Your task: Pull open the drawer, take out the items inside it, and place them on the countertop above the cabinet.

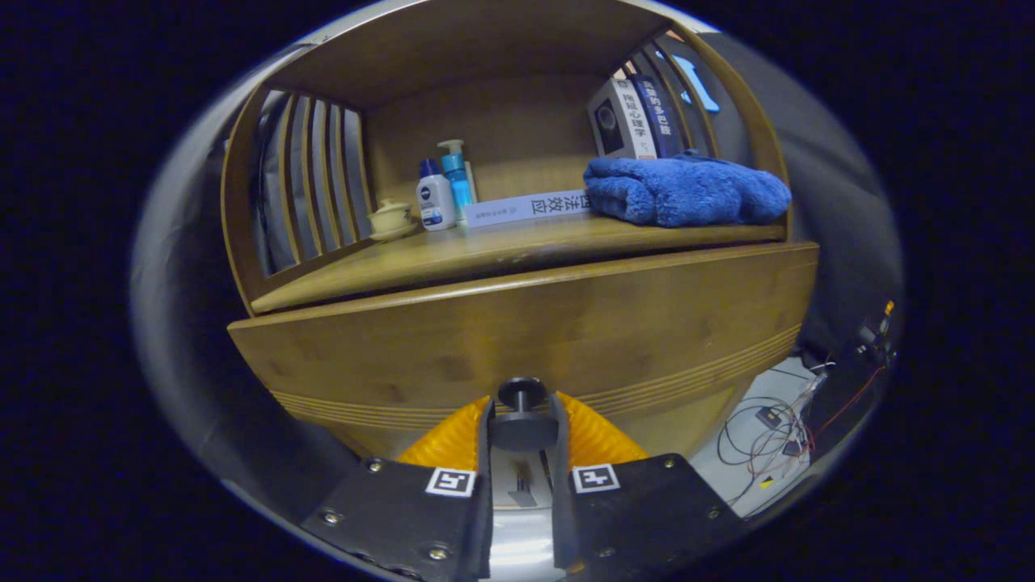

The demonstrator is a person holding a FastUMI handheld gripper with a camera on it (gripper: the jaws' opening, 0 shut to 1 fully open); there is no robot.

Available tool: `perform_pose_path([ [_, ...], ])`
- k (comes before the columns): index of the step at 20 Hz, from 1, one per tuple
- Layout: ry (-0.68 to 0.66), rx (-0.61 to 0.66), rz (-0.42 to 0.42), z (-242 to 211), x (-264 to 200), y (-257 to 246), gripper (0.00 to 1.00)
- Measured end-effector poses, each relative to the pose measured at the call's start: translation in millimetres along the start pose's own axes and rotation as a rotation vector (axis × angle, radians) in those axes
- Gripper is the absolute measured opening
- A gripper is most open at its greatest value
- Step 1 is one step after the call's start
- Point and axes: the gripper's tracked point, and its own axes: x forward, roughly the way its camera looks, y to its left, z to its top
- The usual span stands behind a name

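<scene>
The gripper (521,424) clenches the dark round knob (521,404) of the wooden drawer (525,339), both fingers pressing it; the countertop (485,250) lies beyond, above.

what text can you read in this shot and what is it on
"效应": end of the title on the flat book; the first characters are unsure.
"拖延心理学": white upright book.
Blue upright book, white bottle: too blurred to read.
Gripper, shut on the drawer knob: marker squares, no words.
</scene>
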Motion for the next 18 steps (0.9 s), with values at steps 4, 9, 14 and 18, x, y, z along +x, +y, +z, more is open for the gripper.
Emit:
perform_pose_path([
  [4,0.011,0.006,-0.027,-12,-28,-4,0.3],
  [9,0.021,0.008,-0.05,-26,-63,-6,0.3],
  [14,0.056,0.006,-0.072,-43,-91,-11,0.3],
  [18,0.056,0.031,-0.088,-54,-109,-12,0.3],
])
